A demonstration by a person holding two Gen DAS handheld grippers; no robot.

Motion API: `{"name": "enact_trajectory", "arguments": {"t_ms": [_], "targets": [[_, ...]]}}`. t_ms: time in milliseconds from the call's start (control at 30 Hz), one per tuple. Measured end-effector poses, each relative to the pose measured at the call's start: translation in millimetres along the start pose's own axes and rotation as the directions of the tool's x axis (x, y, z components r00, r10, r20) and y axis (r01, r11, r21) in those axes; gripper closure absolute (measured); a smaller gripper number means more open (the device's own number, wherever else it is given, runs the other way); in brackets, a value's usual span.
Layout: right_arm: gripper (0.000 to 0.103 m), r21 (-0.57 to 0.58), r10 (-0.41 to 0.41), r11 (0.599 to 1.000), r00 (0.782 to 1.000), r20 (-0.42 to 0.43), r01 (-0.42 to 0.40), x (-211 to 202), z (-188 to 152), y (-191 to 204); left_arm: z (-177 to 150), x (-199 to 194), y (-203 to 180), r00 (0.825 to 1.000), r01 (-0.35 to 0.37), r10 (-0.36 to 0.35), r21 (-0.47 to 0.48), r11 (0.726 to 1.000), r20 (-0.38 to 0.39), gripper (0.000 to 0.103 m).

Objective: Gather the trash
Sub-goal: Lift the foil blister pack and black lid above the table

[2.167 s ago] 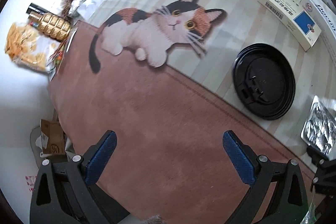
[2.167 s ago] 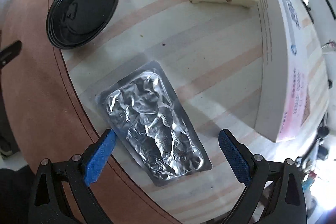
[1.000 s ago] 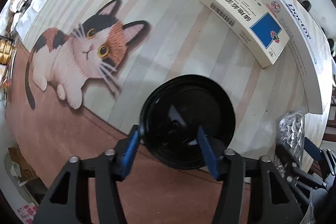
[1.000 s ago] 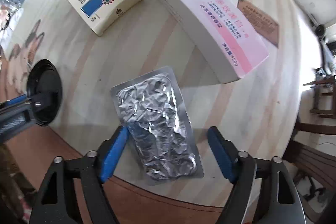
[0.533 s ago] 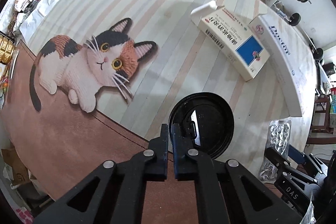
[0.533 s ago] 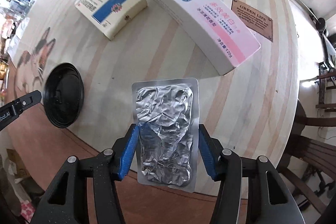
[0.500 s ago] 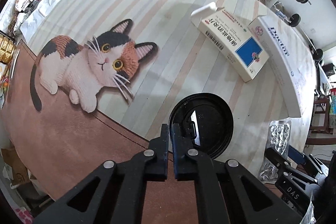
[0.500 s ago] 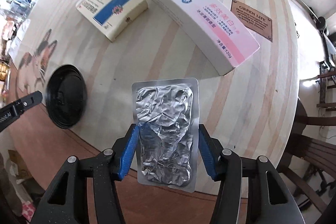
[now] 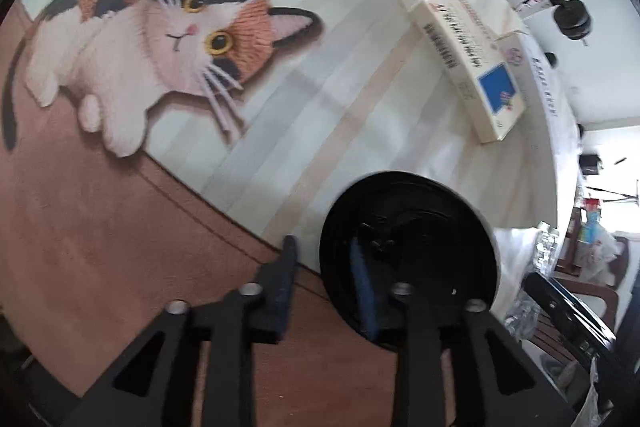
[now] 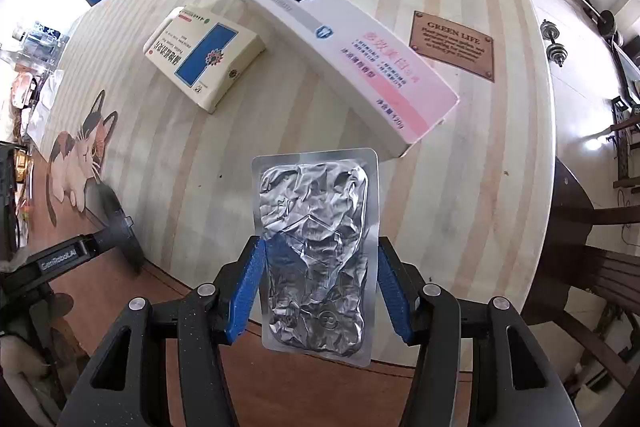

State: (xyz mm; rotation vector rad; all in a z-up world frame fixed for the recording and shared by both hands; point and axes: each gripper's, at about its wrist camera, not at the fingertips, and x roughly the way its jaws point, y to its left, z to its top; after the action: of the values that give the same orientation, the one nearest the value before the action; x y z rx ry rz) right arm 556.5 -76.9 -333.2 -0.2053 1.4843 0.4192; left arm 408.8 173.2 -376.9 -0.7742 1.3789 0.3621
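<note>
Right wrist: blister pack (image 10: pixel 316 251) lengthwise between jaws.

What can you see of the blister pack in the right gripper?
The blister pack is a silver foil rectangle with rounded corners, a flat border and a heavily crumpled centre, apparently emptied. The right hand-held gripper clamps its long edges between blue pads, roughly at mid-length. It is held off the table, foil side to the camera, pointing away along the fingers. Its far end overlaps the toothpaste box in view; nothing else touches it.
</note>
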Motion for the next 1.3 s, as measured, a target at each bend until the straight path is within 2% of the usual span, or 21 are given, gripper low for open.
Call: {"name": "enact_trajectory", "arguments": {"t_ms": [100,133,200,233,267,367,500,533,567,767,800,867,900,933,1033,1167,1200,1233,1300], "targets": [[0.046,0.005,-0.003,1.0,1.0,-0.008,0.003,5,1,-1,1,1,-5,0.999,-0.038,0.038,0.005,0.999,0.013,0.071],[0.046,0.007,-0.005,1.0,1.0,-0.009,0.005,6,1,-2,0,0,-12,0.998,-0.059,0.058,0.02,0.998,0.039,0.076],[0.046,0.012,-0.007,1.0,1.0,-0.01,0.007,14,3,6,2,-3,-25,0.994,-0.072,0.067,0.059,0.996,0.084,0.078],[0.046,0.013,-0.009,1.0,1.0,-0.008,0.009,16,3,7,1,-4,-31,0.994,-0.071,0.063,0.085,0.994,0.093,0.093],[0.046,0.013,-0.011,1.0,1.0,-0.006,0.011,16,2,7,1,-4,-37,0.993,-0.076,0.065,0.111,0.991,0.094,0.1],[0.046,0.023,-0.014,1.0,1.0,-0.004,0.014,17,1,4,2,-6,-53,0.991,-0.078,0.061,0.15,0.986,0.115,0.102],[0.048,0.039,-0.008,0.999,1.0,-0.003,0.008,17,-1,-2,0,-22,-52,0.987,-0.074,0.051,0.15,0.986,0.153,0.102],[0.075,0.041,-0.001,0.999,1.0,-0.006,0.001,18,-2,-4,-1,-28,-53,0.986,-0.072,0.047,0.151,0.986,0.163,0.102],[0.08,0.044,0.006,0.999,1.0,-0.013,-0.006,18,-2,-5,-3,-31,-48,0.985,-0.07,0.044,0.15,0.986,0.169,0.102],[0.08,0.064,0.028,0.998,0.999,-0.027,-0.026,24,-8,-9,-16,-59,-28,0.973,-0.104,0.071,0.143,0.984,0.22,0.102],[0.079,0.087,0.04,0.996,0.998,-0.039,-0.036,27,-8,-11,-19,-62,-25,0.969,-0.114,0.08,0.136,0.984,0.232,0.102],[0.047,0.131,0.059,0.99,0.997,-0.054,-0.051,33,-8,-13,-23,-63,-22,0.957,-0.164,0.13,0.114,0.98,0.26,0.102],[0.018,0.151,0.05,0.988,0.997,-0.051,-0.042,35,-8,-12,-25,-63,-19,0.95,-0.185,0.151,0.103,0.977,0.273,0.102],[0.013,0.169,0.056,0.984,0.998,-0.036,-0.049,37,-8,-10,-28,-62,-16,0.943,-0.209,0.177,0.086,0.974,0.283,0.102],[0.011,0.181,0.007,0.983,0.999,-0.047,0.002,49,-5,4,-36,-58,-5,0.924,-0.267,0.245,0.038,0.963,0.292,0.102],[0.011,0.136,-0.179,0.974,0.984,-0.023,0.181,60,-6,36,-42,-53,9,0.91,-0.306,0.296,-0.011,0.952,0.29,0.102],[0.017,0.13,-0.183,0.975,0.983,0.013,0.179,58,-9,40,-44,-53,12,0.909,-0.31,0.301,-0.017,0.951,0.289,0.102],[0.028,0.107,-0.186,0.978,0.982,0.028,0.182,57,-11,46,-45,-53,14,0.909,-0.309,0.303,-0.024,0.951,0.288,0.102],[0.035,0.05,-0.194,0.98,0.98,0.048,0.192,55,-14,59,-48,-53,16,0.909,-0.305,0.3,-0.027,0.952,0.288,0.102]]}}
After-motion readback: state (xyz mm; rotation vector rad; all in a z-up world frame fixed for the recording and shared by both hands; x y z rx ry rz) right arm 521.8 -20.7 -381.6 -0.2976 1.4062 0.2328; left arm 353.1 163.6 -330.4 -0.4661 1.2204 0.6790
